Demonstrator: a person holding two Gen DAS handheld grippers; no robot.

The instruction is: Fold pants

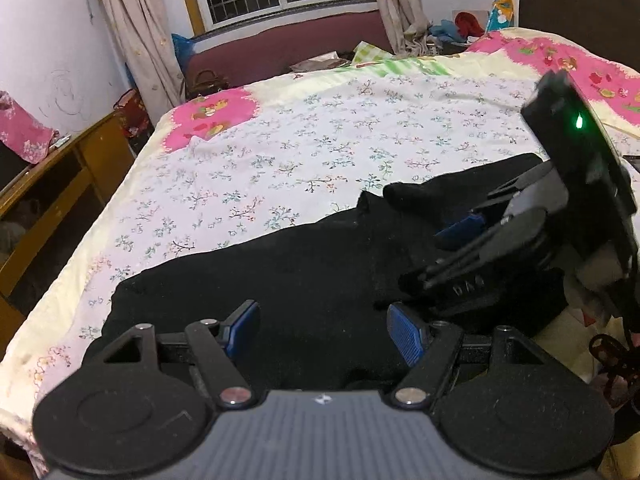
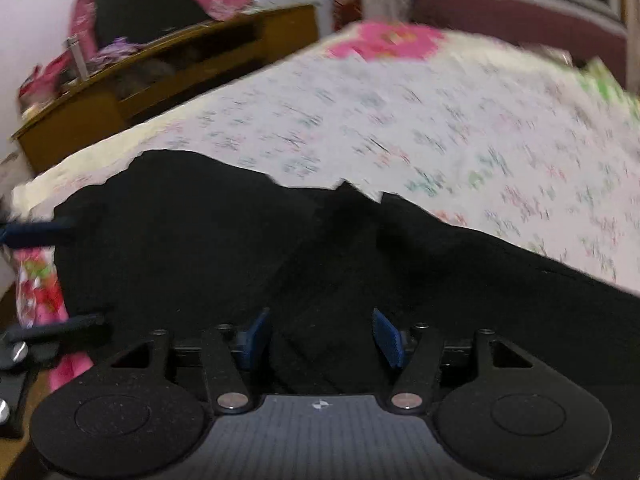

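**Black pants along the bed's near edge, both tools unclamped**

The pants (image 1: 288,264) lie flat on the bed (image 1: 304,128), long axis running left to right. The left tool (image 1: 322,326) hangs over their near edge, jaws apart, gripping nothing. The right tool (image 2: 320,332) is likewise parted above the cloth. Bare bedsheet beyond leaves folding room.

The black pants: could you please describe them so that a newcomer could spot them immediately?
Find the large bed with the white floral sheet that fills the room. Along its near edge, just ahead of both grippers, lie the black pants. They are the only plain black cloth on that pale, pink-patched bedding.
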